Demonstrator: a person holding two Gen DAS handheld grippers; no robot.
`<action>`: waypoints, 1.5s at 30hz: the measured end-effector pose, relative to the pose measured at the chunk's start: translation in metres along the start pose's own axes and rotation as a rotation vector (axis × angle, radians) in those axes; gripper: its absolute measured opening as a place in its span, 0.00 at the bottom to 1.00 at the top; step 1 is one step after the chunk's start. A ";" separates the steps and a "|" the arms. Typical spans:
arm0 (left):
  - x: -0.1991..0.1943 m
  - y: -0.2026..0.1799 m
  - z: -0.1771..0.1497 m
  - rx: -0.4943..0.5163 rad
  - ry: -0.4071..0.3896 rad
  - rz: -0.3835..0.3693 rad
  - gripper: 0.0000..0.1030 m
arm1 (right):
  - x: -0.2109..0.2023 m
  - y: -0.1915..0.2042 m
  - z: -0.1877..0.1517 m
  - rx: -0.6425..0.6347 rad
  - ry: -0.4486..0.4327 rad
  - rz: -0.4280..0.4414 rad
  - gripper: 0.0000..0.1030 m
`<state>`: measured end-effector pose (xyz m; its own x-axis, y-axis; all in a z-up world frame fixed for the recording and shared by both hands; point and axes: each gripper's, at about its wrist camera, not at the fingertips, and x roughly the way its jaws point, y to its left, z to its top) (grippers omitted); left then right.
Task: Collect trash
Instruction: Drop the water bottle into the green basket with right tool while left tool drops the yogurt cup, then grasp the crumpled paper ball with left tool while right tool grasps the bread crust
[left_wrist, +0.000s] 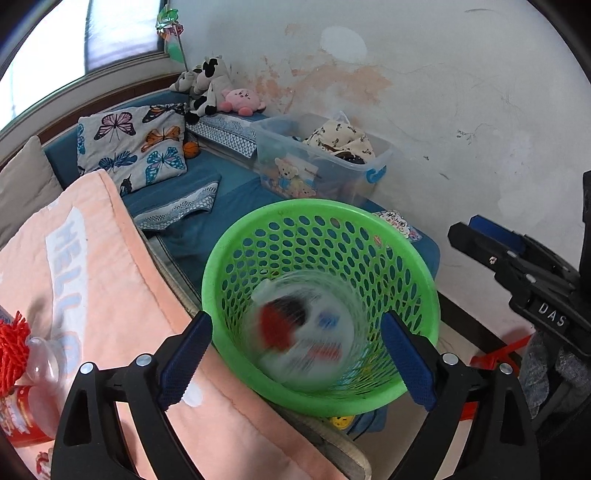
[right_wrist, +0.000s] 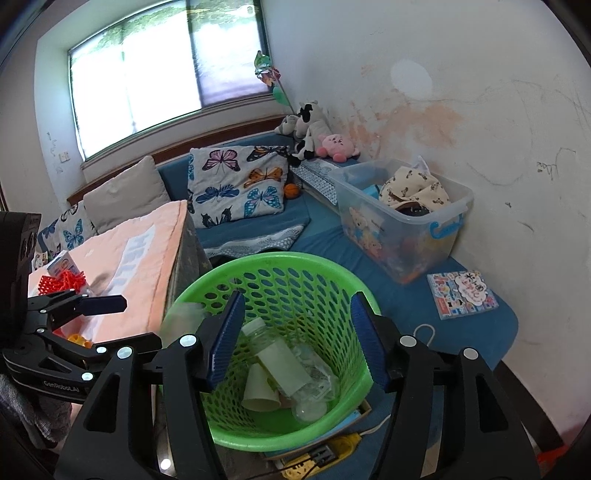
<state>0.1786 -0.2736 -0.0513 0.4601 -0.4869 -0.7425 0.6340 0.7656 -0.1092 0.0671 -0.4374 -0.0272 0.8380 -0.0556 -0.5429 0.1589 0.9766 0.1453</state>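
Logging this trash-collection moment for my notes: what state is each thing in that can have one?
left gripper: open, empty, above the basket
right gripper: open, empty
green basket: upright, partly filled
blurred packet: blurred, in or over the basket mouth
paper cup: tipped over in basket
clear bottle: lying in basket
storage bin: lidless, filled

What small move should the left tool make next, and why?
Probably swing the left tool leftward toward the clear bottle lying on the pink cloth. Its jaws stand open, and a blurred item sits inside the green basket, so this drop looks finished.
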 end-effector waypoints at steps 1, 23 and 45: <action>-0.002 0.001 -0.001 -0.004 0.000 -0.001 0.87 | -0.001 0.002 -0.001 0.000 -0.001 0.003 0.59; -0.107 0.089 -0.070 -0.176 -0.077 0.235 0.87 | -0.002 0.084 -0.012 -0.100 0.047 0.184 0.64; -0.113 0.181 -0.155 -0.374 0.018 0.338 0.80 | 0.013 0.166 -0.029 -0.188 0.126 0.321 0.65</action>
<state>0.1447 -0.0146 -0.0893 0.5882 -0.1805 -0.7883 0.1838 0.9791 -0.0871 0.0894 -0.2701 -0.0347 0.7571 0.2739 -0.5932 -0.2097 0.9617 0.1764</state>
